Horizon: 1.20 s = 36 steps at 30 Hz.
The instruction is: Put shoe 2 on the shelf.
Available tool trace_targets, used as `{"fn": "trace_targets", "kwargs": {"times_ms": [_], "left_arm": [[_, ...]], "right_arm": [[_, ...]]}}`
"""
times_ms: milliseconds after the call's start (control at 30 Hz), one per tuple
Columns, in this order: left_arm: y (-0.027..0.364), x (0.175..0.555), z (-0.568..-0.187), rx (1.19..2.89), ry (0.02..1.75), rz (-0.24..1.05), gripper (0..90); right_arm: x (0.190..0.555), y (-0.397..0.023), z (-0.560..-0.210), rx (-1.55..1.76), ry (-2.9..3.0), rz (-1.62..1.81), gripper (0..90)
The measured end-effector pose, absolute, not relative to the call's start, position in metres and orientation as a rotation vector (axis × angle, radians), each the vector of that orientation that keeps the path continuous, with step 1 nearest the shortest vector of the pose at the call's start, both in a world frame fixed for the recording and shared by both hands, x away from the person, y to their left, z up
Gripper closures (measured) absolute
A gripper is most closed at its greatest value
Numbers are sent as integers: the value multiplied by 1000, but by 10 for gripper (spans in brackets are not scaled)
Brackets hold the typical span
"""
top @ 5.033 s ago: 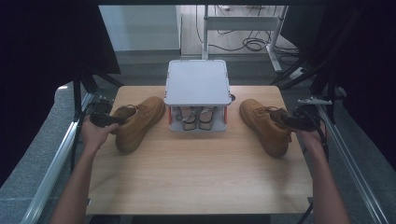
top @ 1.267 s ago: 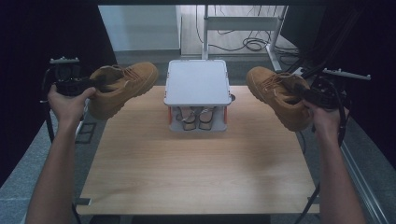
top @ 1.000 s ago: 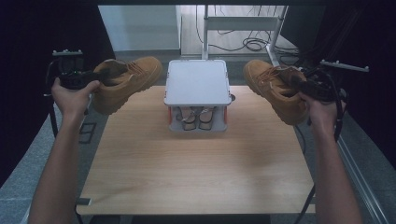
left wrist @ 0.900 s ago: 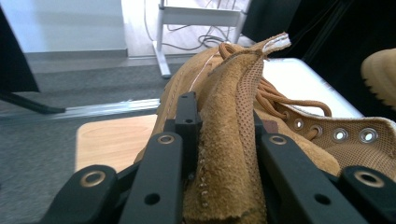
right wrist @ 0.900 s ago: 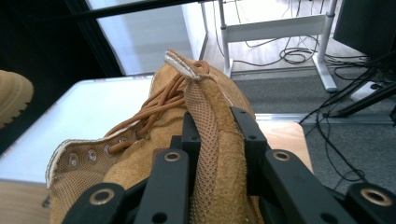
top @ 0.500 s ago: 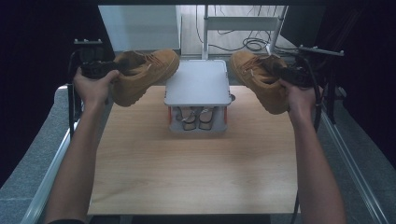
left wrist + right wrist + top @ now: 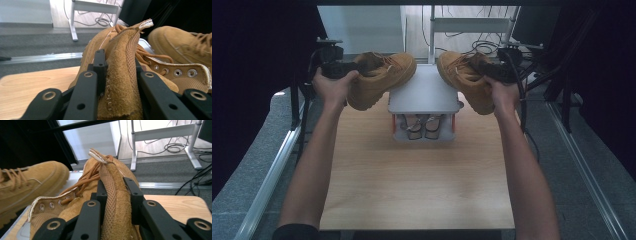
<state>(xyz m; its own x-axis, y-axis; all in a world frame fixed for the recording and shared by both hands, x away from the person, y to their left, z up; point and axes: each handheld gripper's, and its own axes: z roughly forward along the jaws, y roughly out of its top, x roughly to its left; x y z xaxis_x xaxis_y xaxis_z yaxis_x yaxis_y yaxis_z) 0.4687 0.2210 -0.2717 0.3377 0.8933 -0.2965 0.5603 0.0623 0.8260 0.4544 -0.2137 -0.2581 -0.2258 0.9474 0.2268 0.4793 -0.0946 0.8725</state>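
Table: wooden table [image 7: 412, 180], white shoe rack [image 7: 424, 95] at the back.
Left gripper [image 7: 117, 72]: pinching left boot [image 7: 379, 80] collar.
Right gripper [image 7: 116, 192]: clamped on right boot [image 7: 464, 80] collar.

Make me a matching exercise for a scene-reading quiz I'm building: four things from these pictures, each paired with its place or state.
Things:
1. left boot
2. right boot
3. white rack
4. pair of shoes

Places or states:
A. on the rack's lower shelf
B. collar clamped in the left gripper
C. standing on the wooden table
D. collar clamped in the right gripper

Pairs: 1-B, 2-D, 3-C, 4-A
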Motion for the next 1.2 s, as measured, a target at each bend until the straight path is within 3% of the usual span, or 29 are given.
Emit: {"fn": "trace_targets", "kwargs": {"times_ms": [600,1200], "left_arm": [[191,489,-268,1597,1342,361,737],[206,500,-294,1617,1337,281,675]], "right_arm": [[485,-157,-267,1561,1739,1341,760],[493,-184,-280,1549,1808,1317,628]]}}
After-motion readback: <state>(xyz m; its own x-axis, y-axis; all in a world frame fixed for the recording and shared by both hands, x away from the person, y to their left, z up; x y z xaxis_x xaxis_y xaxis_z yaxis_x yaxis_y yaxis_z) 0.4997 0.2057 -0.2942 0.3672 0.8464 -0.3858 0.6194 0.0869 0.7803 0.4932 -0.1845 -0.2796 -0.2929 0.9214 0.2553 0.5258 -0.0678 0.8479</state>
